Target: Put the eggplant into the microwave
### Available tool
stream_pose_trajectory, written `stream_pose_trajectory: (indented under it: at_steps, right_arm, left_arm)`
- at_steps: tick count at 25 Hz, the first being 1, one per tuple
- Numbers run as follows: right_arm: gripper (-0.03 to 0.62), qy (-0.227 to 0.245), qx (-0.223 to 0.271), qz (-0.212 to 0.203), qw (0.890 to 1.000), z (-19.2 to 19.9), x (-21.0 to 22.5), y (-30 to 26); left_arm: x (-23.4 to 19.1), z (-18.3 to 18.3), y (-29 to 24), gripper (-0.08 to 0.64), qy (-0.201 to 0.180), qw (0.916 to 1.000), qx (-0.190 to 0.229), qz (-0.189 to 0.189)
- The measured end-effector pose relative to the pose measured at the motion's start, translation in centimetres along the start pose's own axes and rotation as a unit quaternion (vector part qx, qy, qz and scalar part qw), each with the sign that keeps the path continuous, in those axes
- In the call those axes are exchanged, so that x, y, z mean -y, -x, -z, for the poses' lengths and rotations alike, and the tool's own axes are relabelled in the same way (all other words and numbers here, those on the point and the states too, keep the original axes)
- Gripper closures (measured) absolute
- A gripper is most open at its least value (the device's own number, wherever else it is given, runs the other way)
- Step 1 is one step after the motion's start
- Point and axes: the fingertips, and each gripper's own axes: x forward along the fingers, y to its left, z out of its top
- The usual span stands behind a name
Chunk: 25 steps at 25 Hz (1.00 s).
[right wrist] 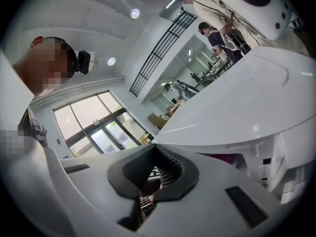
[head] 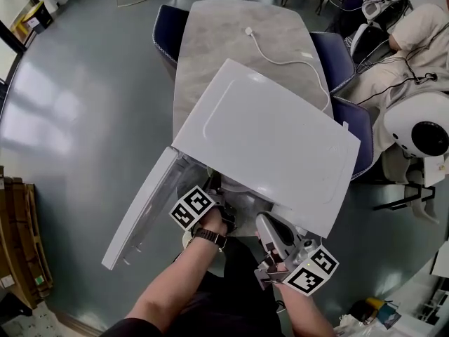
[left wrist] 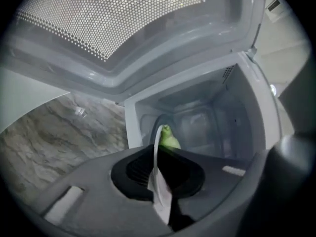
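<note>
Centrally, a grey marbled tabletop (head: 224, 27) carries a white microwave (head: 280, 139), which takes up the near half of it. The microwave's door (head: 140, 209) stands swung wide to the microwave's left. Its dotted window fills the top of the left gripper view, and the pale cavity (left wrist: 202, 112) lies open. Dark blue chairs (head: 168, 27) stand behind the microwave, on either side of the tabletop.

The left gripper (head: 219, 188) sits at the microwave's mouth, just in front of the opening and pointing into it. Its fingers are closed on the thin rim of what looks like a white plate (left wrist: 157, 157), seen edge-on. The right gripper (head: 265, 225) hangs in front of the microwave's right front corner, just below the overhanging top. Its own view looks up past the microwave's top towards the ceiling. Its fingers are drawn close together with nothing between them.

Only the green cap of the eggplant (left wrist: 169, 139) shows, right against the plate's rim and just beyond the left fingers, at the threshold of the microwave's cavity. The gripper hides the eggplant's body, so I cannot tell whether it has crossed the sill.

A white cable (head: 280, 58) trails over the tabletop behind the microwave.
</note>
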Motion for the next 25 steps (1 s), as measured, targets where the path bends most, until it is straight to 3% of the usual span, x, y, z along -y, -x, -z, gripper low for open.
stream_pose_trajectory:
  at_steps: [9,16,22,24,25]
  right_arm:
    - [0.591,-0.010,0.008,0.001,1.000,0.0,0.6,0.3]
    - [0.592,-0.013,0.008,-0.008,1.000,0.0,0.3,0.3]
    - [0.592,-0.015,0.004,-0.009,1.000,0.5,0.3,0.4]
    - [0.591,-0.014,0.002,-0.010,1.000,0.7,0.2,0.4]
    - [0.592,-0.014,0.002,-0.011,1.000,0.7,0.1,0.4]
  left_arm:
    - [1.0,0.2,-2.0,0.535,-0.032,0.9995,-0.007,0.000]
    - [2.1,0.6,-2.5,0.532,-0.148,0.9884,-0.036,-0.008]
    - [3.9,1.1,-2.7,0.344,-0.242,0.9682,-0.049,0.038]
    - [4.4,1.4,-2.7,0.280,-0.279,0.9571,-0.054,0.055]
    - [4.7,1.6,-2.7,0.216,-0.304,0.9486,-0.060,0.064]
